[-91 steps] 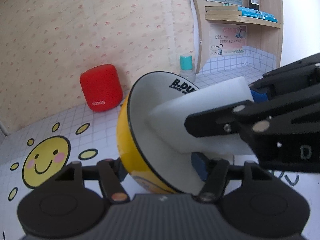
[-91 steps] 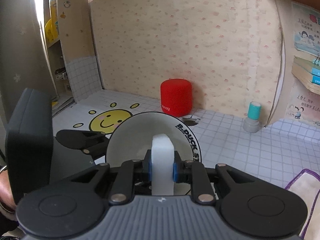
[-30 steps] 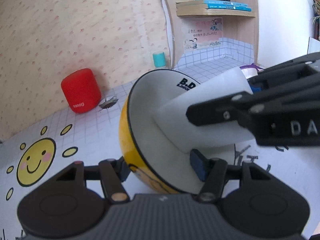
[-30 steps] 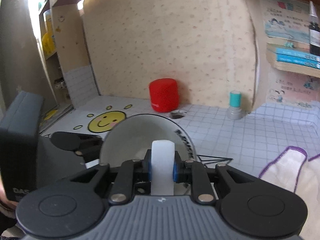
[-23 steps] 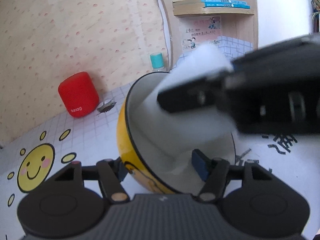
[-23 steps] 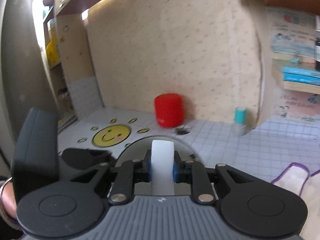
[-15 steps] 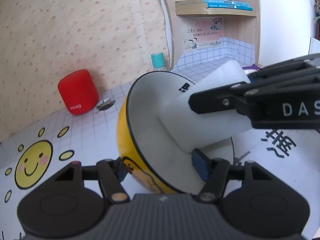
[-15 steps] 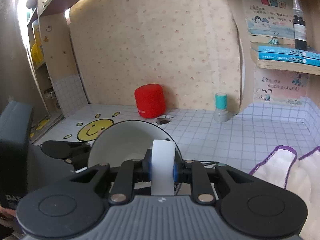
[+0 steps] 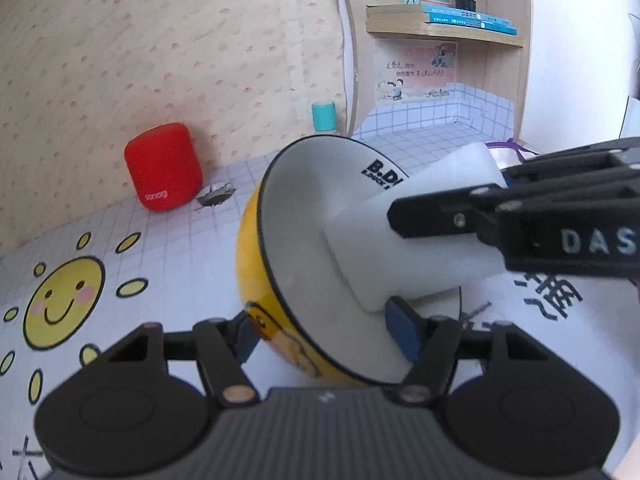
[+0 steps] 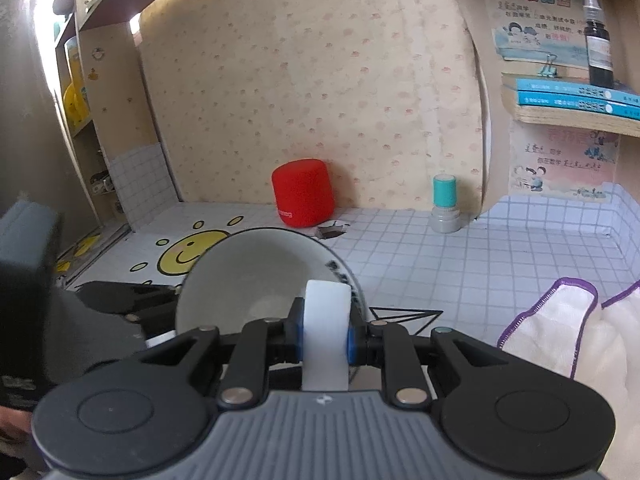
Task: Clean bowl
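A yellow bowl (image 9: 304, 216) with a white inside and black "B.DUCK" lettering is tipped on its side, its mouth toward the right. My left gripper (image 9: 324, 340) is shut on the bowl's lower rim and holds it above the table. My right gripper (image 10: 325, 334) is shut on a white sponge block (image 10: 326, 332). In the left wrist view the sponge (image 9: 404, 240) reaches into the bowl from the right, its end against the white inside. In the right wrist view the bowl (image 10: 248, 280) sits just beyond the sponge.
A red speaker (image 9: 163, 166) and a teal-capped bottle (image 9: 323, 117) stand at the back wall. A white cloth with purple edging (image 10: 560, 324) lies at the right. A yellow sun face (image 9: 60, 300) is printed on the checked table mat. Books sit on a shelf (image 9: 440, 24).
The sponge has swept around inside the bowl, rising toward the upper rim and coming back down to the lower middle. The left gripper keeps holding the tipped bowl, turned slightly.
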`<state>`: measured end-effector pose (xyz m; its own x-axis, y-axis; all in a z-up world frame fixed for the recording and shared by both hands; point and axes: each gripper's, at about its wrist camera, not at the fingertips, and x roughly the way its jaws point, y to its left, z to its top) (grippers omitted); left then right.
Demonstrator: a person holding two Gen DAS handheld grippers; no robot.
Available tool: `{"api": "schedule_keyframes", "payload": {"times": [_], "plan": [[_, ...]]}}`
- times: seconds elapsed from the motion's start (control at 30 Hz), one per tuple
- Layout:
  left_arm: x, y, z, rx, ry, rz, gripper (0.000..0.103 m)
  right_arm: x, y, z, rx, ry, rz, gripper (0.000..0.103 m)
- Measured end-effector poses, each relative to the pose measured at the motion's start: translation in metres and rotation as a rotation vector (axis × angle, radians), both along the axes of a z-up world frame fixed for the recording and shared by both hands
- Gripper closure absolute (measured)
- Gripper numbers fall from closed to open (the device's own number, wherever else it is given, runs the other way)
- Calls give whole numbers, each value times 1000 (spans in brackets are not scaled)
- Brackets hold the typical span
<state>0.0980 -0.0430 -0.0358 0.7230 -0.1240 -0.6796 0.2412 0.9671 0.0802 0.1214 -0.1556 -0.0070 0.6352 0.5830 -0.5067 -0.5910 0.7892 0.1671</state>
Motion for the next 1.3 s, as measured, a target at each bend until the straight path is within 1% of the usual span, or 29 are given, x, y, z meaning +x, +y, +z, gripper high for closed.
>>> {"api": "schedule_keyframes", "payload": {"times": [0.1,0.17,0.27,0.4,0.5,0.63,0.7,0.73,0.87,0.93,1.0,1.03,1.13,1.3], "plan": [[6,-2,0,5,4,-4,43,0,7,8,3,-20,34,85],[8,-5,0,17,-1,-5,43,0,10,15,26,-42,53,85],[9,-5,-1,14,0,-5,43,0,10,20,13,-76,27,85],[12,-6,-1,15,-4,-8,43,5,1,5,-30,-39,-20,85],[14,-8,-1,18,-4,-11,43,6,-7,-4,-4,-5,-20,85],[18,-9,-1,18,0,-10,43,9,-8,-8,1,16,-17,85],[16,-10,-2,18,-3,0,34,11,-9,-9,1,23,-34,85],[10,-9,-2,16,-15,15,31,13,-11,-9,4,29,-41,85],[6,1,-3,-32,5,42,30,12,-14,-9,12,32,-30,85],[4,3,-2,-41,8,45,30,12,-13,-9,9,30,-26,85],[1,2,-1,-32,1,38,30,12,-11,-9,9,32,-23,85],[1,2,-1,-32,0,36,32,11,-11,-9,5,31,-21,85],[2,1,-1,-35,0,28,41,8,-8,-9,-10,29,-5,85],[2,-7,-2,5,-17,16,44,4,3,-5,-21,11,32,85]]}}
